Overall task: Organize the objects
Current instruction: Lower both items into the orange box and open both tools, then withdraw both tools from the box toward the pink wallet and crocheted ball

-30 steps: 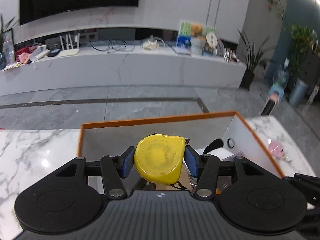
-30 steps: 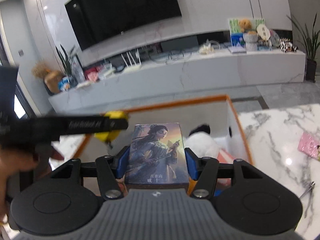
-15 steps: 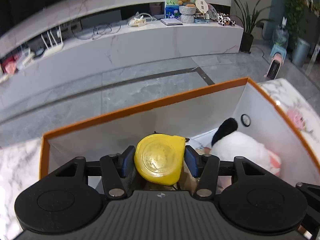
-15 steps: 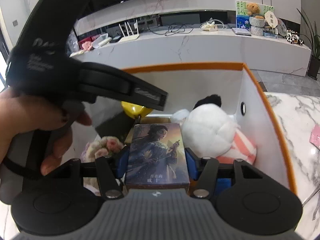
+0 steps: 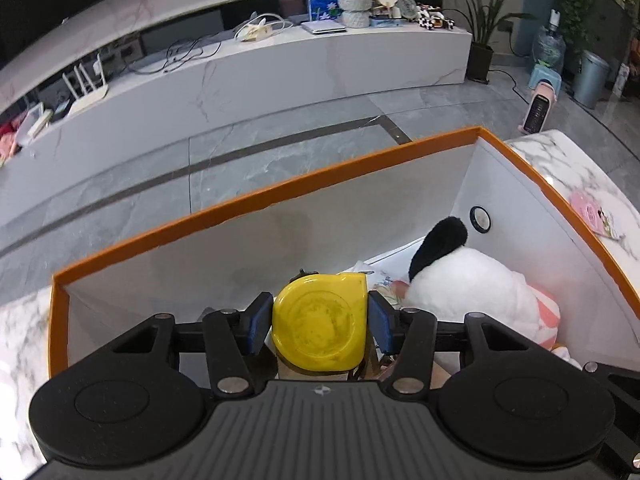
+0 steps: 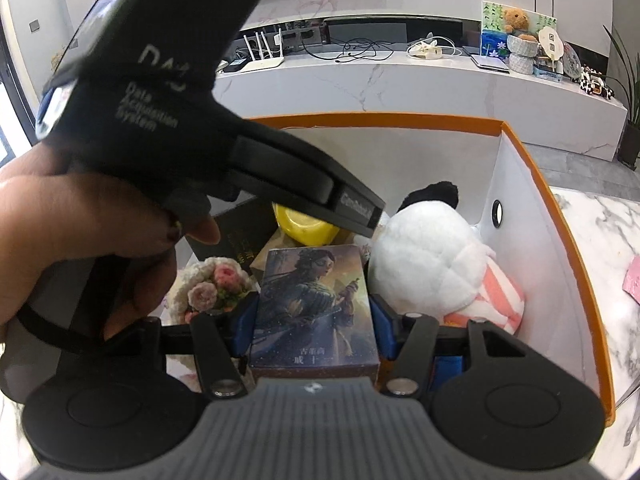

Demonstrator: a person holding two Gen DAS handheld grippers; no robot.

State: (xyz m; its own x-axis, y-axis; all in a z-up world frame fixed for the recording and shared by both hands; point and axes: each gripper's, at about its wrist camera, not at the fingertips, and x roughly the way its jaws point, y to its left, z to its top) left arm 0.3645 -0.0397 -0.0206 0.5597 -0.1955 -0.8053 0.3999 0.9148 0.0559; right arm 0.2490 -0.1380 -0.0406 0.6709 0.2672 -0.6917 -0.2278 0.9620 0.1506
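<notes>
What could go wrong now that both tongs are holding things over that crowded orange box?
1. The left tongs are closing on the yellow tape measure; released here, it may thump onto the items below.
2. The picture box has little bare floor between the crochet flowers and plush toy, so it may land tilted.
3. The two tongs are close and could collide.

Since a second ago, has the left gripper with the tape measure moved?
Yes. The left gripper, jaws closing on the yellow tape measure, has dropped inside the orange-rimmed box, below its rim.
</notes>
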